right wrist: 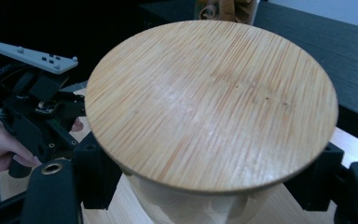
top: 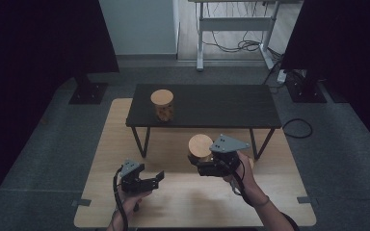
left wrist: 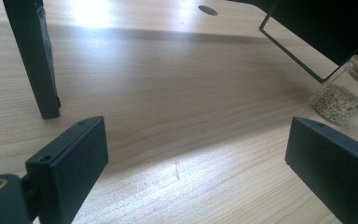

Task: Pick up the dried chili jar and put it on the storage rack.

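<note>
Currently one glass jar with a bamboo lid [top: 201, 147] is clamped in the right gripper [top: 203, 166], whose jaws press on the glass body just under the lid [right wrist: 212, 105]; it sits in front of the small black bench [top: 212, 103], over the wooden table [top: 192, 202]. Whether its base rests on the wood or is lifted clear, I cannot tell.

Progress, judged: the work looks like moving jars between table and bench. One jar is in hand, one already stands on the bench; setting down the held jar is left.

Count:
- Jars with bamboo lids: two. The second jar [top: 162, 105] stands upright on the left part of the bench top, well apart from the first. The held jar holds pale grain, seen in the left gripper view [left wrist: 342, 95]; the other holds brownish contents.
- Grippers: two. The left gripper [top: 160, 179] has its jaws wide apart and empty, low over the table's near-left part.
- Benches: one, on thin black legs [left wrist: 32, 56].
- Tables: one.
</note>
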`<state>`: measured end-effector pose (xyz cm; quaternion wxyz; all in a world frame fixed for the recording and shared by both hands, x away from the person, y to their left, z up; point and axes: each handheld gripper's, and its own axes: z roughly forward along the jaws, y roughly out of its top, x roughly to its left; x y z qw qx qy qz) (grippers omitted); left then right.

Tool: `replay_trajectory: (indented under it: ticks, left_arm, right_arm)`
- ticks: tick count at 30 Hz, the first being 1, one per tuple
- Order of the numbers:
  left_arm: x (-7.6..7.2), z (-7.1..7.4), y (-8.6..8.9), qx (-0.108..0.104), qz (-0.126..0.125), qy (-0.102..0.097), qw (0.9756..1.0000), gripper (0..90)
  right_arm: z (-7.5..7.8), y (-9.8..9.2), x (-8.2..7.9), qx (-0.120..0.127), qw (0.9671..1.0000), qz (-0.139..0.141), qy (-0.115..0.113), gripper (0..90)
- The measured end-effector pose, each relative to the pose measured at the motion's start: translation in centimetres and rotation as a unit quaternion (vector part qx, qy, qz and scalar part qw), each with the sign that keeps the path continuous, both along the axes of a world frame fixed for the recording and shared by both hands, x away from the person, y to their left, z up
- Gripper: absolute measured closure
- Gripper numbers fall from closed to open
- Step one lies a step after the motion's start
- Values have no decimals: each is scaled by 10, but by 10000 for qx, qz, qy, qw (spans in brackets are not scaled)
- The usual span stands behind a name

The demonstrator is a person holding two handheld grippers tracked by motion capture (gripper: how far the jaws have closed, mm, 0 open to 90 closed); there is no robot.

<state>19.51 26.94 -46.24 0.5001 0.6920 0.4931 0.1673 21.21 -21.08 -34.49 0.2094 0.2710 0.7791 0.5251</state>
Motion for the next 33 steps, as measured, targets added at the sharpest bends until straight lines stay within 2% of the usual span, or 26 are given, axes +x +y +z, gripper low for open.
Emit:
replay_trajectory:
  ticks: [8,11,26,33]
  left_arm:
    - [0,0,0,9,5,0,10000,53]
    - [0,0,0,13,8,11,10000,53]
    - [0,0,0,30,16,14,10000,53]
    - [-1,1,-1,33,-5,-11,10000,54]
  right_arm:
    - [2,-7,4,155,9999,35,35,245]
    - [4,-7,4,89,10000,33,6,245]
    - [10,-14,6,225,9997,4,-9,245]
    - [15,-16,8,124,9999,-35,-11,245]
